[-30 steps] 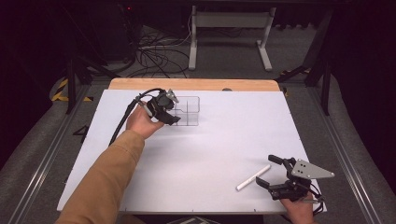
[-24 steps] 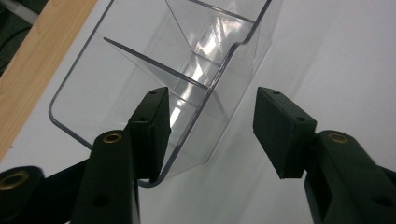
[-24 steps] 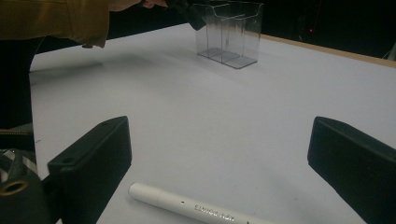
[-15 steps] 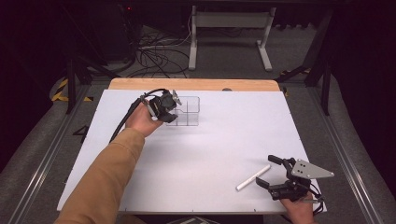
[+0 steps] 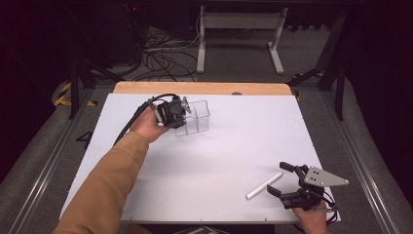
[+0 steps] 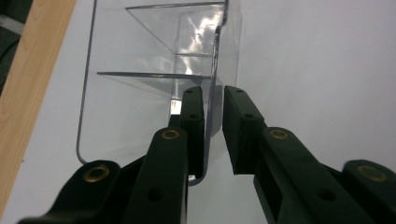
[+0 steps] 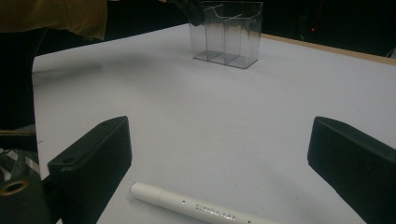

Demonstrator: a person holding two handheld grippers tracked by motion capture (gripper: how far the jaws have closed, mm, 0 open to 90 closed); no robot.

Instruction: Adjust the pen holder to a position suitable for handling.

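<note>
This looks like a lab or recording workspace: a white-covered tabletop (image 5: 204, 161) with a wooden far edge stands on grey floor, loose black cables (image 5: 160, 53) tangled beyond it, a metal stand (image 5: 238, 34) behind, dark surroundings.

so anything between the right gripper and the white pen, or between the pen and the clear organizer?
Nothing visible. The white pen lies right before the open right gripper, and bare table separates it from the clear organizer, which the left gripper pinches by one wall.
</note>
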